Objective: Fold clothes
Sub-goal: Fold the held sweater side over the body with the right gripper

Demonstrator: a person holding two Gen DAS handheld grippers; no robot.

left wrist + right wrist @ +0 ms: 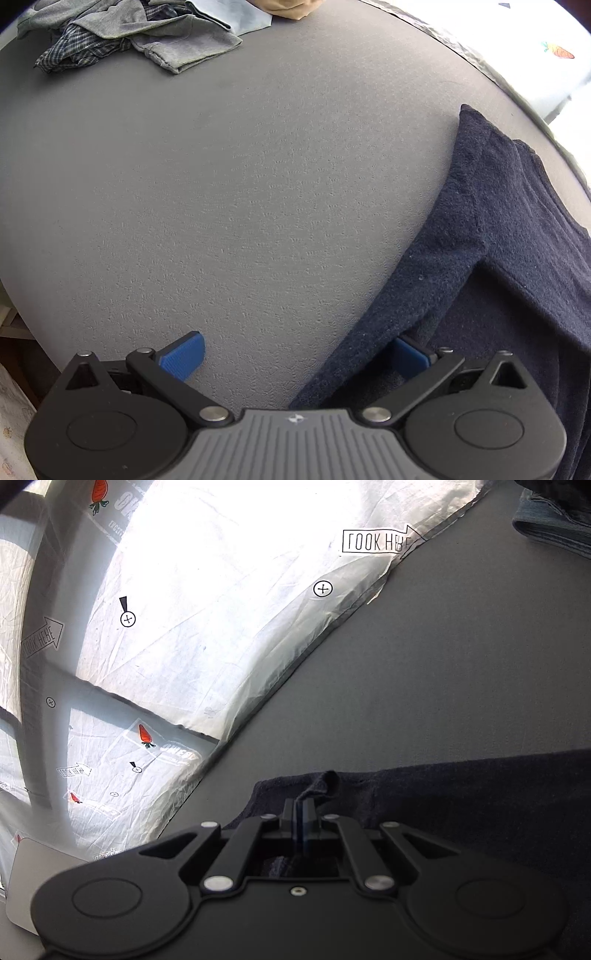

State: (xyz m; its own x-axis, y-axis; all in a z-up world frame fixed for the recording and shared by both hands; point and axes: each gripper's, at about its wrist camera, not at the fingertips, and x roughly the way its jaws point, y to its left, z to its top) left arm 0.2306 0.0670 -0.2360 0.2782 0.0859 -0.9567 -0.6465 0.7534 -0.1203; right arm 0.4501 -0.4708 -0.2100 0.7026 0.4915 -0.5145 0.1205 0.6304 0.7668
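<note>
- The left gripper (293,354) hangs over the grey textured surface (229,192), pointing steeply down at it, with its jaws spread wide.
- One blue pad (183,356) sits over bare surface. The other blue pad (408,356) lies just at the edge of the navy garment (480,229), partly tucked under a fold of the cloth.
- Nothing is pinched between the left pads; whether the tucked pad touches the cloth I cannot tell.
- The navy garment lies on the right side of the left wrist view, stretched along the surface, with a sleeve-like strip running from near the gripper up towards the far edge.
- A loose pile of clothes (129,33), grey pieces over a dark plaid one, rests at the far left corner of the surface, well apart from the navy garment.
- In the right wrist view the right gripper (303,812) has its jaws fully together, clamped on a small raised pinch of the navy garment (461,805).
- A tuft of cloth stands up just beyond the fingertips, while the rest spreads flat to the right.
- A white printed sheet (207,602) with carrots and "LOOK HERE" arrows runs along the surface's edge, brightly lit.
- A folded bluish cloth (550,524) lies at the far right corner.
</note>
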